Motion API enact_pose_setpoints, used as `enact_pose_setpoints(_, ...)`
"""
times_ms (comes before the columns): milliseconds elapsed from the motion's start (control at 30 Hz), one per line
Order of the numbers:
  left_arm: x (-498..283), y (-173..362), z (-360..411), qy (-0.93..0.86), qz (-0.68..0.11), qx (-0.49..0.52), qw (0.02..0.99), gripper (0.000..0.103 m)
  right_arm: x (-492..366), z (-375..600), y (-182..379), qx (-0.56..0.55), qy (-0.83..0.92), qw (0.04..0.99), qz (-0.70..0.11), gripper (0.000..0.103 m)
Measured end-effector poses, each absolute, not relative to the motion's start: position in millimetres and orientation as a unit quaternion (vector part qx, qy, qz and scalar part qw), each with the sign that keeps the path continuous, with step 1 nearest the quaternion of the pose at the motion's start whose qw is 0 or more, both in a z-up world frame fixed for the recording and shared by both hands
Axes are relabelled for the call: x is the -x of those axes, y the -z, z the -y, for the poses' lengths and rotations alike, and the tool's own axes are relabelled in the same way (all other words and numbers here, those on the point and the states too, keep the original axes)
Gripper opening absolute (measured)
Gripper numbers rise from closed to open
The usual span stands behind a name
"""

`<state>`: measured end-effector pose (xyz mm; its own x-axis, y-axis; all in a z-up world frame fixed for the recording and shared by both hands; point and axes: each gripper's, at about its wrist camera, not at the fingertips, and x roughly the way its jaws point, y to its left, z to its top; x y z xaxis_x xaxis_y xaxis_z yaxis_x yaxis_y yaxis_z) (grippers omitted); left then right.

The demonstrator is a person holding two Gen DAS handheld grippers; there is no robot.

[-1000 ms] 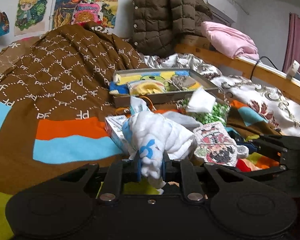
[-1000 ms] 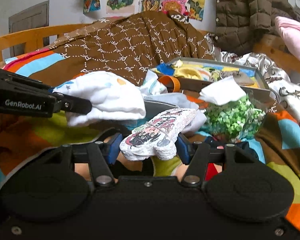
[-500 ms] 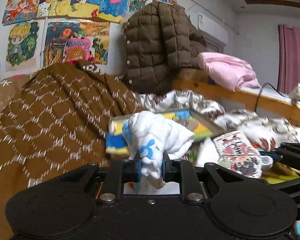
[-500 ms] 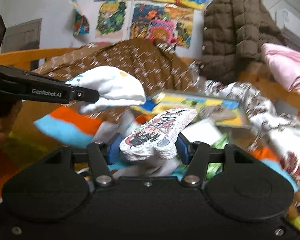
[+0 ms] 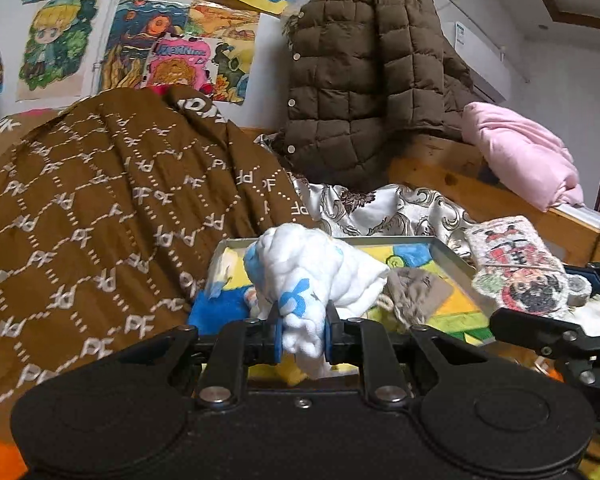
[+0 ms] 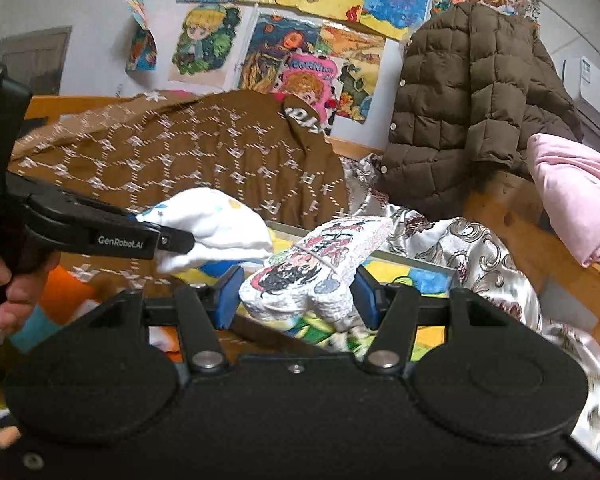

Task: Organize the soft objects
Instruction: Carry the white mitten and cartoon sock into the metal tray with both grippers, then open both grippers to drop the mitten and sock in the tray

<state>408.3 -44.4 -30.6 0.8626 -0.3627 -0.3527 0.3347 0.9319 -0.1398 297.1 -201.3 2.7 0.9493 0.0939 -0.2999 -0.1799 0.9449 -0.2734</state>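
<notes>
Nearest the left wrist camera, a bunched white cloth with blue print (image 5: 316,280) is pinched in the left gripper (image 5: 302,334), jaws nearly closed with the fabric squeezed between the blue pads. Over on the right, a printed cartoon towel block (image 6: 320,268) is clamped across its width in the right gripper (image 6: 296,296), jaws about half open around it. A second ago both items were being held low over the clutter on the quilt (tissue pack, green bag and so on); now both have been carried up and forward, so the metal tray (image 5: 452,258) is sitting right behind and under them. The brown patterned quilt (image 5: 100,200) is heaped beyond, with a brown puffer jacket (image 5: 364,80) hung further back. Looks like the transport part is basically done, and a drop into the tray is probably what's left for both.
</notes>
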Motion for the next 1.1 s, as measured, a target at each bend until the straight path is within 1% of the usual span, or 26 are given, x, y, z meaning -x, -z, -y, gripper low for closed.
enact_pose_setpoints(200, -451.1, 42.8, 75.8, 0.185, -0.212, 0.056, 0.958, 0.019, -357.5, 229.6, 7.2, 0.147, -0.062, 0.97, -0.183, 0.049)
enact_pose_setpoints(333, -465.0, 56.2, 93.6, 0.181, -0.231, 0.074, 0.953, 0.019, -386.7, 244.2, 18.3, 0.125, -0.051, 0.968, -0.212, 0.049)
enact_pose_setpoints(500, -475.4, 65.5, 114.2, 0.197, -0.25, 0.065, 0.946, 0.02, -418.3, 261.0, 37.9, 0.096, -0.03, 0.965, -0.243, 0.049)
enact_pose_setpoints(700, -482.9, 72.5, 126.0, 0.197, -0.266, 0.049, 0.942, 0.021, -426.5, 278.0, 55.1, 0.073, -0.019, 0.961, -0.264, 0.049)
enact_pose_setpoints(833, -484.9, 72.4, 124.4, 0.2, -0.271, 0.054, 0.94, 0.025, -440.0, 289.8, 58.3, 0.077, -0.012, 0.959, -0.274, 0.05)
enact_pose_setpoints(867, -485.1, 72.2, 124.3, 0.201, -0.272, 0.054, 0.94, 0.026, -441.9, 291.1, 58.9, 0.079, -0.012, 0.958, -0.275, 0.054)
enact_pose_setpoints(900, -484.8, 72.0, 123.9, 0.202, -0.273, 0.053, 0.939, 0.027, -442.2, 291.1, 60.4, 0.082, -0.01, 0.957, -0.277, 0.06)
enact_pose_setpoints(933, -484.6, 72.0, 123.7, 0.204, -0.275, 0.052, 0.938, 0.029, -439.7, 292.7, 53.6, 0.082, -0.009, 0.957, -0.277, 0.063)
enact_pose_setpoints(967, -484.0, 71.8, 123.2, 0.204, -0.278, 0.053, 0.937, 0.029, -439.1, 292.3, 51.5, 0.083, -0.008, 0.957, -0.278, 0.07)
enact_pose_setpoints(1100, -479.6, 70.1, 119.7, 0.203, -0.281, 0.053, 0.936, 0.035, -435.0, 291.5, 48.0, 0.088, -0.003, 0.955, -0.283, 0.078)
